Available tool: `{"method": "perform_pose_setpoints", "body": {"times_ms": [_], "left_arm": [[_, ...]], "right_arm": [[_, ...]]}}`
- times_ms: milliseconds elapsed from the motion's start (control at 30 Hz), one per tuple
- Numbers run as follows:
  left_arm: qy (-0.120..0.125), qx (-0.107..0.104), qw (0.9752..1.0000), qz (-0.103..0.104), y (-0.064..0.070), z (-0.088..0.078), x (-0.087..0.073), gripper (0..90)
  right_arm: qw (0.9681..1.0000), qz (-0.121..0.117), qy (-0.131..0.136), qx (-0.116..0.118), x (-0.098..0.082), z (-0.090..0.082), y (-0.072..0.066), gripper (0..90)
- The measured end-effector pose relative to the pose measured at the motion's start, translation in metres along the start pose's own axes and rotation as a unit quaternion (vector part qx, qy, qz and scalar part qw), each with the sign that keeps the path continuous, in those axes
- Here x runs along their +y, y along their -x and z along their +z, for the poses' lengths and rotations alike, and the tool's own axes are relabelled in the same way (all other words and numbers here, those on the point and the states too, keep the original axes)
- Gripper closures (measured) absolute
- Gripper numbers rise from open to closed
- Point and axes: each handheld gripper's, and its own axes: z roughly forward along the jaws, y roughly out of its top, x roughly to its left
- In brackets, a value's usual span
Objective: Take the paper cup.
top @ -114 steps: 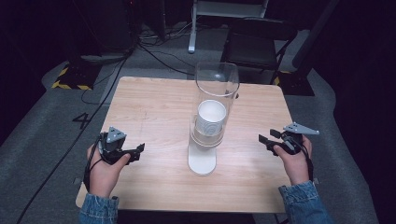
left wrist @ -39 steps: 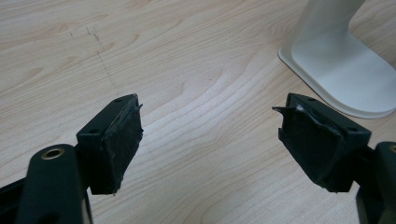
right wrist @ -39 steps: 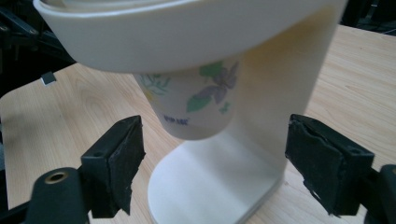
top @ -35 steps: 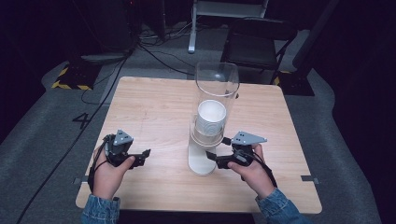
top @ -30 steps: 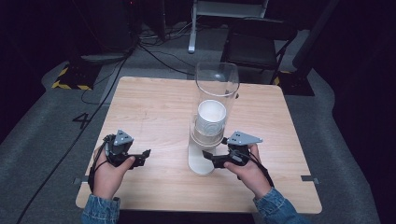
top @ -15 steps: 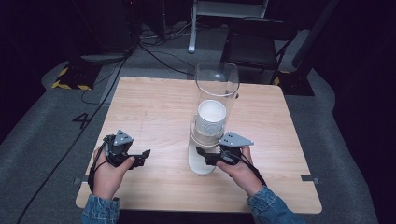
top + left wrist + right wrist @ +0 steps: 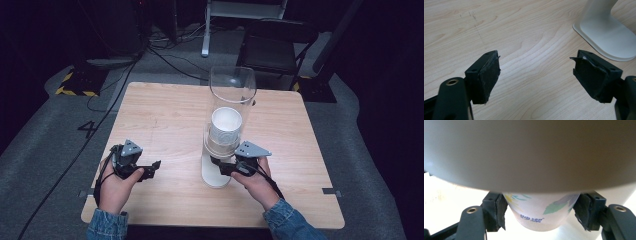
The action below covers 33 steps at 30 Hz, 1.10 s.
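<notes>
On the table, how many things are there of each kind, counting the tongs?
Tongs: 2, left tongs and right tongs
Cup dispenser: 1
Paper cup poking out under it: 1 I can see separately
Total: 4

Surface [image 7: 165, 115] evenly lit from above, surroundings dark; high view soft; right claw view close-up blurred, top shaded
</notes>
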Motion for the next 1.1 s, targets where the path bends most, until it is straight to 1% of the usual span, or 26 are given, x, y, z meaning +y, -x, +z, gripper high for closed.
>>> {"method": "perform_pose_setpoints", "body": {"times_ms": [467, 567, 767, 833, 1100], "left_arm": [[-0.002, -0.003, 1.0000, -0.002, -0.0007, -0.0009, -0.0015, 21.2], [-0.002, -0.003, 1.0000, 0.000, -0.0012, -0.0019, -0.0013, 21.1], [0.000, -0.002, 1.0000, -0.002, -0.0015, -0.0025, -0.0017, 21.2], [0.000, -0.002, 1.0000, -0.003, -0.0017, -0.0023, -0.0016, 21.2], [-0.001, -0.003, 1.0000, -0.002, -0.0013, -0.0020, -0.0008, 21.2]], "right_arm": [[0.9999, -0.014, 0.000, -0.004, -0.0012, -0.0004, 0.0033, 34.7], [0.9993, -0.033, -0.003, -0.016, -0.0018, -0.0009, 0.0053, 34.6], [0.9994, -0.031, -0.002, -0.017, -0.0022, -0.0008, 0.0047, 34.6], [0.9994, -0.029, -0.001, -0.021, -0.0025, -0.0005, 0.0029, 34.6], [0.9998, -0.012, 0.000, -0.017, -0.0043, -0.0002, -0.0004, 34.7]]}}
